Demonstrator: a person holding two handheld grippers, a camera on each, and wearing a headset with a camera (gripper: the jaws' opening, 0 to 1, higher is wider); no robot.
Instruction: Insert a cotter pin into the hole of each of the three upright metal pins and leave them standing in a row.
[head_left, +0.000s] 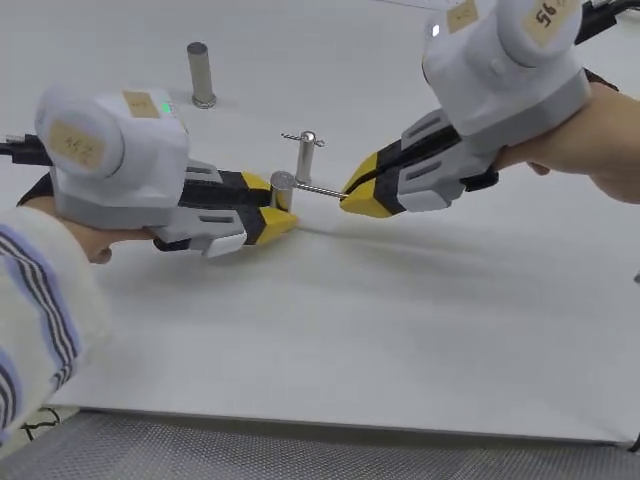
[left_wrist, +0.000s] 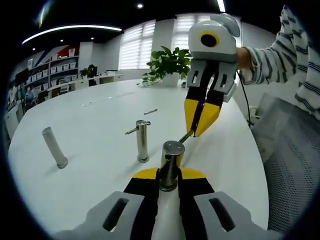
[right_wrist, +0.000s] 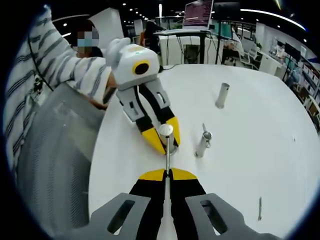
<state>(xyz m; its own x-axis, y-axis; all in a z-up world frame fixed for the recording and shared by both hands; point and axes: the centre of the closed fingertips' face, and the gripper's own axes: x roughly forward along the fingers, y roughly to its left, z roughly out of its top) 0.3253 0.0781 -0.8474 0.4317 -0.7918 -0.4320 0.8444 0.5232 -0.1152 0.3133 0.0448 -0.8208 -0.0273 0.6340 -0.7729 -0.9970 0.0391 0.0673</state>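
My left gripper (head_left: 272, 212) (left_wrist: 169, 176) is shut on an upright metal pin (head_left: 282, 186) (left_wrist: 170, 161) (right_wrist: 167, 136) standing on the white table. My right gripper (head_left: 352, 200) (right_wrist: 166, 173) (left_wrist: 199, 129) is shut on a cotter pin (head_left: 318, 189) (right_wrist: 167, 159) (left_wrist: 185, 136), whose tip meets the top of that metal pin. Just behind stands a second metal pin (head_left: 305, 155) (left_wrist: 142, 141) (right_wrist: 203, 143) with a cotter pin through its hole. A third, bare metal pin (head_left: 200, 74) (left_wrist: 54, 147) (right_wrist: 222, 95) stands farther back left.
One loose cotter pin (left_wrist: 150, 111) (right_wrist: 259, 208) lies on the white table (head_left: 350, 330). The table's front edge (head_left: 320, 425) runs close to me. A potted plant (left_wrist: 167, 65) stands at the far end in the left gripper view.
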